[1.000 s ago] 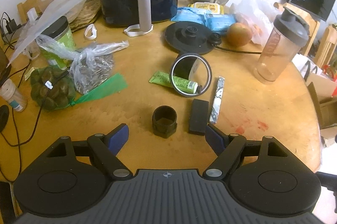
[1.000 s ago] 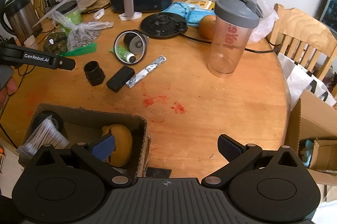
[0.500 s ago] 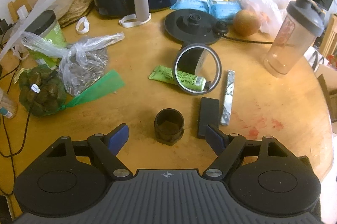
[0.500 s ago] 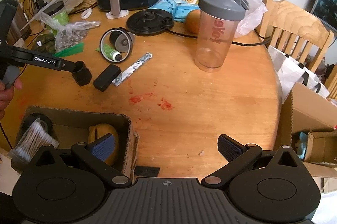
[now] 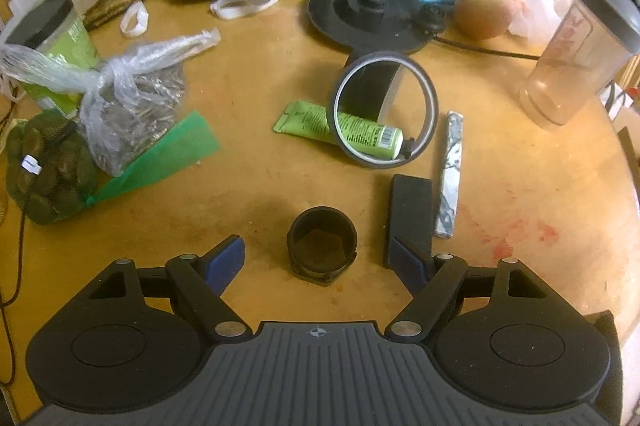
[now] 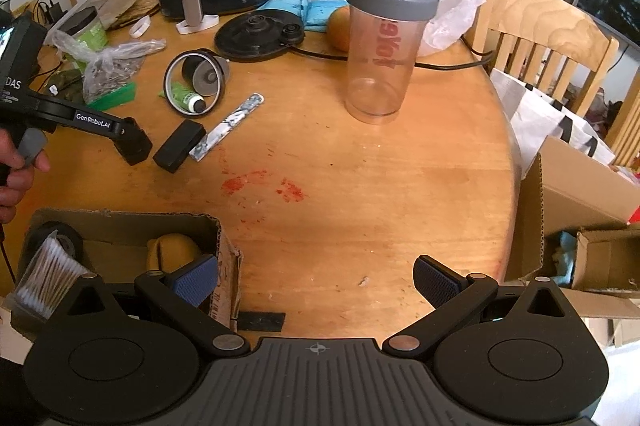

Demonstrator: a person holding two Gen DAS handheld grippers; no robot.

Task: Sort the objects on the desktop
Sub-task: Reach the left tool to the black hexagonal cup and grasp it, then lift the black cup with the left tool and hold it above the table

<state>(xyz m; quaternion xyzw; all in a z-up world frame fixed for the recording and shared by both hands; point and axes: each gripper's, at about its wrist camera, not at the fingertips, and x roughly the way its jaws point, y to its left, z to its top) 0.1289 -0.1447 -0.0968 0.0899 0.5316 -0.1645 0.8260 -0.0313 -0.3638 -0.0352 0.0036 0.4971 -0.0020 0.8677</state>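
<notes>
While a second ago it hung higher, the left gripper (image 5: 316, 260) has dropped to straddle the black cup (image 5: 322, 245), jaws released | cup upright on the wooden table (image 5: 520, 210), mouth up, axis vertical, beside black block (image 5: 410, 214) | right gripper (image 6: 316, 282) spread, empty

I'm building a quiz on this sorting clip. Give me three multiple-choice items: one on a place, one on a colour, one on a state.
1. Where is the black cup?
A. Between the left gripper's open jaws
B. Inside the cardboard box
C. On the kettle base

2. What colour is the tube by the mirror?
A. Red
B. Green
C. White

3. How is the shaker bottle?
A. On its side
B. Upright, lid on
C. Upright, lid off

Key: 1 A, it stands on the table between the blue pads; 2 B, green body; 3 B, the grey lid sits on top.
</notes>
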